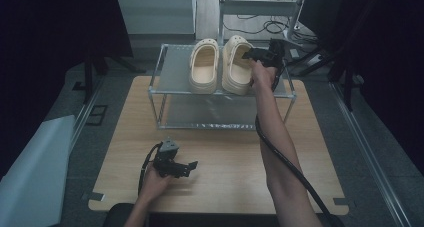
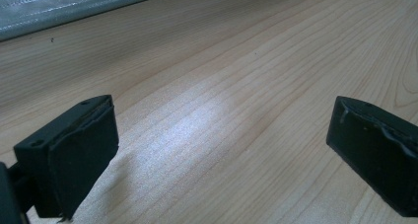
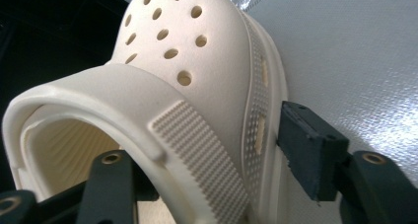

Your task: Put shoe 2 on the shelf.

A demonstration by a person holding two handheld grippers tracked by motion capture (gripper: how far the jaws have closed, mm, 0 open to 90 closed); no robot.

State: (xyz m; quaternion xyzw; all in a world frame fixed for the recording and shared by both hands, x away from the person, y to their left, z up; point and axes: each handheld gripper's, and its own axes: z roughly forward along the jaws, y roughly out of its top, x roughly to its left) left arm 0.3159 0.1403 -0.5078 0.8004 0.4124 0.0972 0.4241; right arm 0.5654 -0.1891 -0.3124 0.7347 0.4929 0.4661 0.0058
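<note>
The right gripper [image 1: 254,54] is reaching to the top shelf of the metal shoe rack [image 1: 170,92], which is standing at the far edge of the wooden bench [image 1: 230,162]. Two cream clogs are standing side by side on this shelf, with their heels toward the person. The right clog [image 1: 236,67] is the one at the gripper; the left clog [image 1: 204,67] is just beside it, toward the left end of the shelf.

In the right gripper view, the outer side wall of the right clog [image 3: 197,86] is lying between the two jaws. The jaws are standing partly apart. One jaw is outside the clog, close to its sole edge, and a narrow gap is showing between its pad and the sole. The other jaw is low at the heel opening, and its pad is hidden, so I cannot tell if it is touching the clog. The clog is resting on the grey shelf surface [image 3: 355,51] and not hanging from the gripper.

The left gripper [image 1: 186,168] is resting low on the bench, near the front edge and left of the middle, well apart from the rack. In the left gripper view, its jaws are standing wide apart, with the bare wood [image 2: 222,110] between them.
</note>
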